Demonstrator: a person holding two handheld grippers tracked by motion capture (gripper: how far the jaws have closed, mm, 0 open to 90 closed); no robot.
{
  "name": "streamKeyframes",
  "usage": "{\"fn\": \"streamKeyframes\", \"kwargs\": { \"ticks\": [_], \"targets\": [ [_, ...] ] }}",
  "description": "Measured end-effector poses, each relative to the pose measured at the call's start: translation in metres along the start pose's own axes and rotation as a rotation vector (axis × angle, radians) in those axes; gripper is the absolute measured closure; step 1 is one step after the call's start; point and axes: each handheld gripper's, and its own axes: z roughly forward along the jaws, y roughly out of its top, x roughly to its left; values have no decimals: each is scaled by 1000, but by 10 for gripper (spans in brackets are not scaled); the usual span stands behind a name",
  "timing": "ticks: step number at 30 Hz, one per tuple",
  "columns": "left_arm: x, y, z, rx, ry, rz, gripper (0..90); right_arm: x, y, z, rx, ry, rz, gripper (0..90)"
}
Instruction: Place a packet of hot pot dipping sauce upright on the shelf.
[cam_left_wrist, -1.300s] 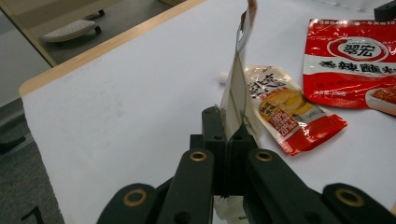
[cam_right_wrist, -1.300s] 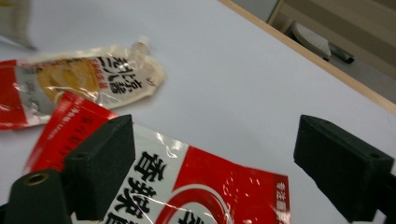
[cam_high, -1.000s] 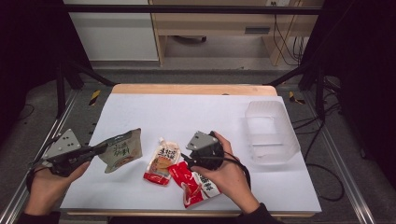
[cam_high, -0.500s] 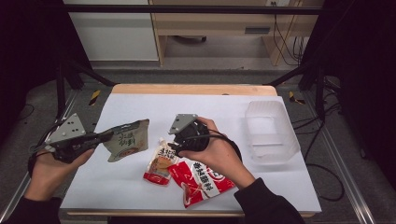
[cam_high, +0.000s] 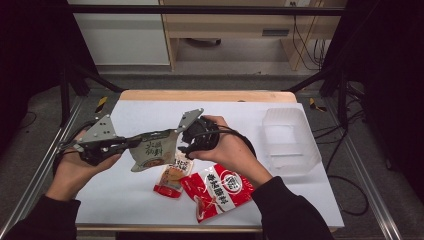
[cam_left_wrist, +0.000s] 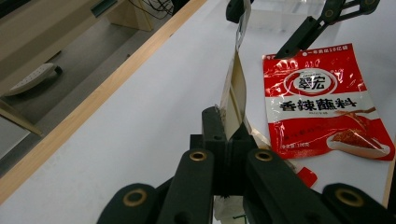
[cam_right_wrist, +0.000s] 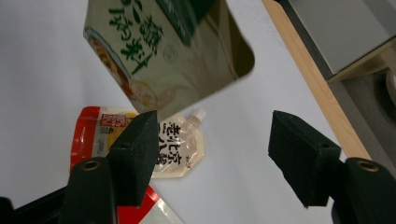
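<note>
Held pouch (cam_high: 152, 152): pale beige with dark green characters and a dark green band; a small orange-brown picture near one edge.
Big sachet (cam_high: 216, 190): bright red – a white band across the middle with dark characters, a round white-ringed logo above, red powder pictured at one corner.
Small spouted pouch (cam_high: 172, 176): cream top with dark characters, orange middle, red bottom edge.
Left claw (cam_left_wrist: 227, 126): black arms with brass-coloured rivets; grey plate on top.
Right claw (cam_right_wrist: 212, 149): black pads and arms – same brass rivets.
Surface (cam_high: 125, 200): white sheet, light wood strip along the far edge.
Tub (cam_high: 290, 142): clear, frosted-looking plastic.
Sleeves (cam_high: 287, 212): black.
</note>
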Motion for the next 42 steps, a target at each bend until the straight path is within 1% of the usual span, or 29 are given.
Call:
{"fn": "streamKeyframes", "kwargs": {
  "ticks": [1, 2, 3, 4, 5, 8, 9, 10, 11, 12, 13, 14, 15, 16, 18, 20, 21, 24, 27, 29, 30, 31, 32, 33, 37, 38, 39, 40, 42],
  "targets": [
    [0, 0, 0, 0, 0, 0, 900, 0, 0, 0, 0, 0, 0, 342],
    [-1, 1, 3, 4, -7, 4, 900, -1, 2, 1, 3, 22, -1, 346],
    [-1, 2, 4, 4, -15, 7, 900, -1, 2, 1, 1, 32, -1, 361],
    [-2, 4, 9, 9, -27, 18, 900, -2, 3, 2, 7, 37, -12, 381],
    [-2, 4, 9, 9, -27, 18, 900, -2, 3, 2, 7, 37, -12, 381],
    [-3, 7, 15, 17, -39, 29, 900, -5, 5, 5, 30, 71, -30, 460],
    [-2, 7, 17, 19, -43, 31, 900, -5, 5, 5, 30, 71, -30, 460],
    [-2, 8, 20, 16, -51, 31, 900, -6, 7, 7, 39, 82, -44, 499],
    [-2, 8, 20, 16, -51, 31, 900, -6, 7, 7, 39, 82, -44, 499],
    [-2, 8, 22, 17, -56, 33, 900, -7, 7, 10, 43, 99, -55, 544],
    [-2, 8, 23, 19, -57, 35, 900, -7, 7, 10, 43, 99, -55, 544],
    [-3, 9, 24, 17, -60, 36, 900, -7, 7, 13, 55, 111, -65, 573],
    [-3, 9, 26, 17, -63, 39, 900, -7, 7, 13, 55, 111, -65, 573],
    [-4, 10, 28, 23, -68, 44, 900, -7, 7, 15, 66, 118, -78, 611],
    [-4, 10, 29, 27, -67, 48, 900, -7, 7, 16, 68, 118, -77, 626],
    [-4, 11, 29, 32, -68, 54, 900, -8, 7, 16, 81, 130, -93, 666],
    [-4, 12, 30, 30, -70, 53, 900, -8, 7, 16, 81, 130, -93, 666],
    [-4, 14, 31, 34, -73, 61, 900, -9, 7, 15, 84, 134, -100, 722],
    [-4, 15, 32, 34, -75, 61, 900, -9, 8, 15, 87, 134, -102, 750],
    [-5, 16, 33, 35, -78, 65, 900, -9, 7, 15, 85, 135, -117, 775],
    [-6, 17, 33, 35, -77, 66, 900, -9, 8, 15, 86, 135, -124, 810],
    [-6, 18, 34, 37, -78, 69, 900, -9, 8, 15, 86, 135, -124, 810],
    [-6, 19, 36, 38, -81, 74, 900, -10, 7, 15, 101, 135, -120, 810],
    [-6, 20, 36, 40, -81, 74, 900, -10, 7, 15, 102, 135, -124, 814],
    [-6, 20, 39, 38, -81, 70, 900, -9, 5, 15, 114, 141, -142, 894],
    [-5, 21, 40, 35, -81, 60, 900, -9, 5, 14, 121, 136, -149, 900],
    [-5, 21, 40, 35, -81, 60, 900, -9, 5, 14, 121, 136, -149, 900],
    [-4, 21, 42, 27, -86, 50, 900, -8, 4, 12, 123, 127, -153, 900],
    [-4, 21, 42, 23, -90, 46, 899, -9, 4, 10, 124, 106, -167, 900]
  ]
}}
